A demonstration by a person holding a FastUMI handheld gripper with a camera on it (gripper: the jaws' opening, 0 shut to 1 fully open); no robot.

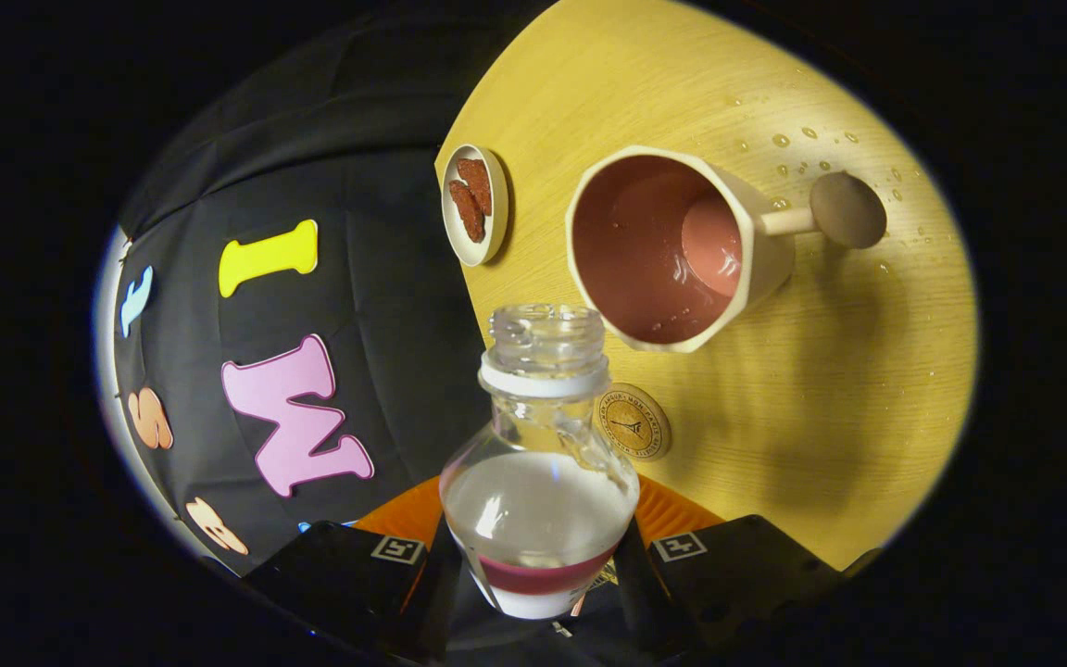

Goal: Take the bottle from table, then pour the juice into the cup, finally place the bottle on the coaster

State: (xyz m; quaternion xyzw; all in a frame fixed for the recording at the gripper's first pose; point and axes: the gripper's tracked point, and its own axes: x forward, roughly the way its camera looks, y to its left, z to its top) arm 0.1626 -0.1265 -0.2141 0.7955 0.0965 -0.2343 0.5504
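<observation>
One table (830,389) carried everything; the cup (672,248) lay beyond the fingers, up and right of the bottle (541,482), whose open neck pointed away, just short of its rim. The gripper (538,565) clamped the bottle's body. The coaster (633,422) sat nearer (just right of the neck).

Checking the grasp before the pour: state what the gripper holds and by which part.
The gripper is shut on the clear, uncapped plastic bottle, holding it by its lower body, around the label band, one finger on each side.
</observation>
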